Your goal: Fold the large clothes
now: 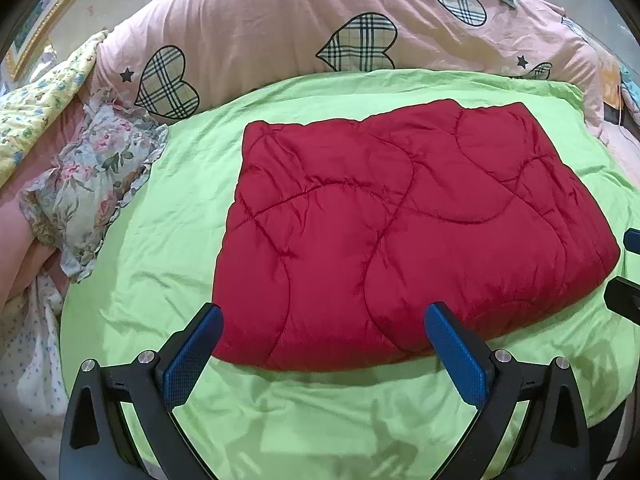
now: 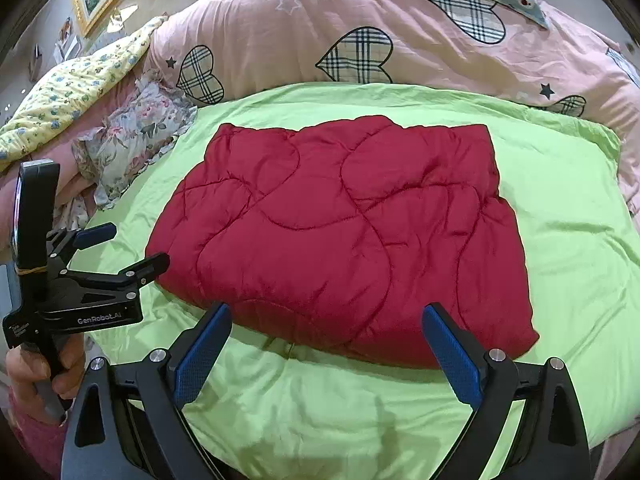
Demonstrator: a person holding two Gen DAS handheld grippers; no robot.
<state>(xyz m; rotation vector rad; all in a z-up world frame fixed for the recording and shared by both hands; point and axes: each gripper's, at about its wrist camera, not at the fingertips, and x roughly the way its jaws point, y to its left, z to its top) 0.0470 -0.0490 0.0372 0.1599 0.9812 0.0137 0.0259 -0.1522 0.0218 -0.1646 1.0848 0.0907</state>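
Since the folded red quilted padded garment (image 1: 404, 232), lying mid-frame on the green sheet (image 1: 160, 280), looks soft, puffy and slippery, both wide-open, empty tools, left tool (image 1: 324, 336) and right tool (image 2: 326, 338), should pinch its thick near-edge corners.

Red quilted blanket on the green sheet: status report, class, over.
Left gripper and right gripper open, holding nothing. Red quilted blanket lies folded on green sheet. Nothing on it.

Left tool (image 2: 128, 248): black frame, blue pads, silver screws, "GenRobot.AI" lettering; bare-skinned hand (image 2: 44, 376).
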